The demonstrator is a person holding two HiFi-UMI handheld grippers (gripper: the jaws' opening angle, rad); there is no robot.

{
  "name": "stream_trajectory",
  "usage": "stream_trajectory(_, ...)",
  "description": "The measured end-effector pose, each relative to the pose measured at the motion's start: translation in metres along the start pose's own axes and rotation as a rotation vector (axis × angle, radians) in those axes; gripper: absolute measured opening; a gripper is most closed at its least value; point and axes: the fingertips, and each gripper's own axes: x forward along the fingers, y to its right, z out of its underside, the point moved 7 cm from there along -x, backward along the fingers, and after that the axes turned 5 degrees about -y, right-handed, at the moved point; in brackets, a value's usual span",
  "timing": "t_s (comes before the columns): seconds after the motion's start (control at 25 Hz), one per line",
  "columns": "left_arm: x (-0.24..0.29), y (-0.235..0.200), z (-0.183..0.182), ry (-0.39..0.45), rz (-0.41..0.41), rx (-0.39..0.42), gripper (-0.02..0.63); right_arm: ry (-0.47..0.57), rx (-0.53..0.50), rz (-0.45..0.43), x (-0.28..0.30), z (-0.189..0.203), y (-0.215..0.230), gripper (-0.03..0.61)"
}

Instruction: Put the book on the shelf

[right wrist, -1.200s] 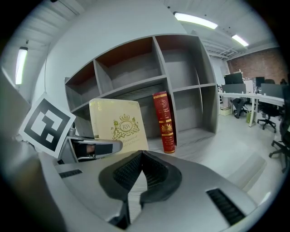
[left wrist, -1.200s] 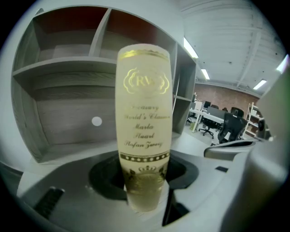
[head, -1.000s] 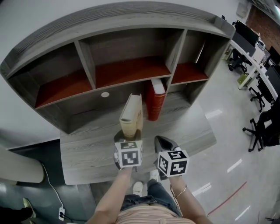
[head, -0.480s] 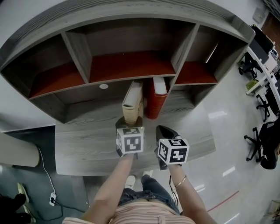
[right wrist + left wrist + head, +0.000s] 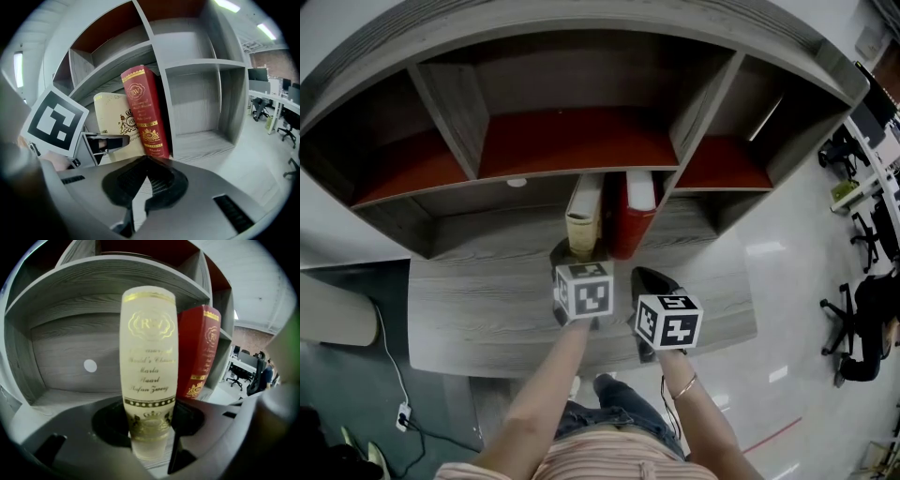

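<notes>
A cream book with gold print [image 5: 579, 217] [image 5: 149, 357] stands upright on the grey desk board [image 5: 473, 309], its spine toward me. It sits in the shelf's [image 5: 572, 173] lower middle bay, just left of a red book [image 5: 637, 211] [image 5: 199, 352] [image 5: 144, 112]. My left gripper [image 5: 579, 253] [image 5: 149, 430] is shut on the bottom of the cream book's spine. The cream book [image 5: 115, 122] also shows in the right gripper view, with a left finger [image 5: 105, 142] on its cover. My right gripper [image 5: 652, 281] [image 5: 146, 160] hovers just right of the left one, shut on nothing, pointing at the red book.
The upper bays have red boards [image 5: 581, 141] and hold nothing. A white round cap [image 5: 517, 183] marks the back panel. A vertical divider [image 5: 701, 98] stands right of the red book. Office chairs [image 5: 862, 328] and glossy floor lie to the right; a cable [image 5: 389, 375] runs at lower left.
The left gripper has pushed the cream book farther back into the bay, closer beside the red book. The head view has moved closer to the shelf. The right gripper has stayed alongside.
</notes>
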Motion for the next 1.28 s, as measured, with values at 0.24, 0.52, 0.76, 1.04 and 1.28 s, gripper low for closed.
stream_trajectory(0.24, 0.013, 0.005, -0.007, 0.015, -0.015, 0.007, 0.212, -0.017, -0.005, 0.000, 0.004, -0.001, 0.009, 0.009)
stream_trajectory(0.52, 0.027, 0.009, -0.011, 0.017, -0.027, 0.024, 0.213, -0.036, -0.005, -0.004, 0.008, 0.003, 0.014, 0.008)
stream_trajectory(0.76, 0.038, 0.012, -0.013, -0.003, -0.024, 0.023, 0.213, -0.048, -0.007, -0.003, 0.009, 0.002, 0.019, 0.008)
stream_trajectory(1.04, 0.050, 0.012, -0.010, -0.013, -0.026, 0.035, 0.213, -0.056, -0.001, 0.008, 0.011, 0.003, 0.025, 0.009)
stream_trajectory(1.28, 0.056, 0.012, -0.012, -0.016, -0.017, 0.050, 0.213, -0.057, 0.007, 0.022, 0.011, 0.004, 0.029, 0.009)
